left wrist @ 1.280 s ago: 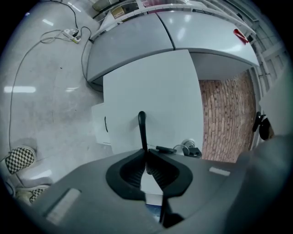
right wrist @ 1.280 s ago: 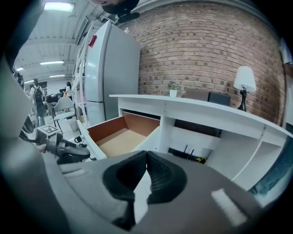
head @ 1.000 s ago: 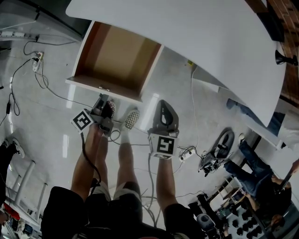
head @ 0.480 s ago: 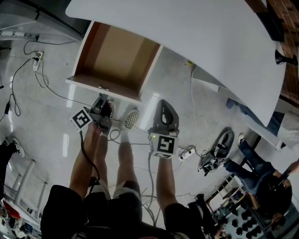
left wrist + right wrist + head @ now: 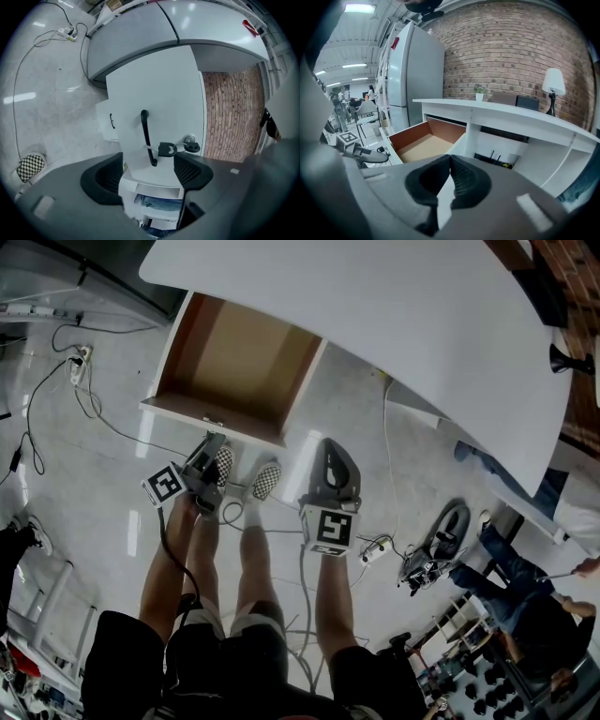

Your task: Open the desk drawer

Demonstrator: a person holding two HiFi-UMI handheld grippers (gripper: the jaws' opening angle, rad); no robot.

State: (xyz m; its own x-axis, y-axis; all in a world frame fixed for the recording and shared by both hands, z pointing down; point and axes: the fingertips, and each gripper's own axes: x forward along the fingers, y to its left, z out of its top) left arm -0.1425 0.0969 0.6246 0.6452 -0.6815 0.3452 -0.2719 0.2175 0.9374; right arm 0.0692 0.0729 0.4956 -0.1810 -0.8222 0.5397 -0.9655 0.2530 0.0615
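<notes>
In the head view the drawer stands pulled well out from under the worktop's near edge, its front panel just ahead of the left gripper, so the opening looks done. In the left gripper view the jaws have just been opening and stand wide apart, with the drawer's black handle in the gap, untouched. In the right gripper view the right gripper is closed and empty, the open drawer ahead to its left.
</notes>
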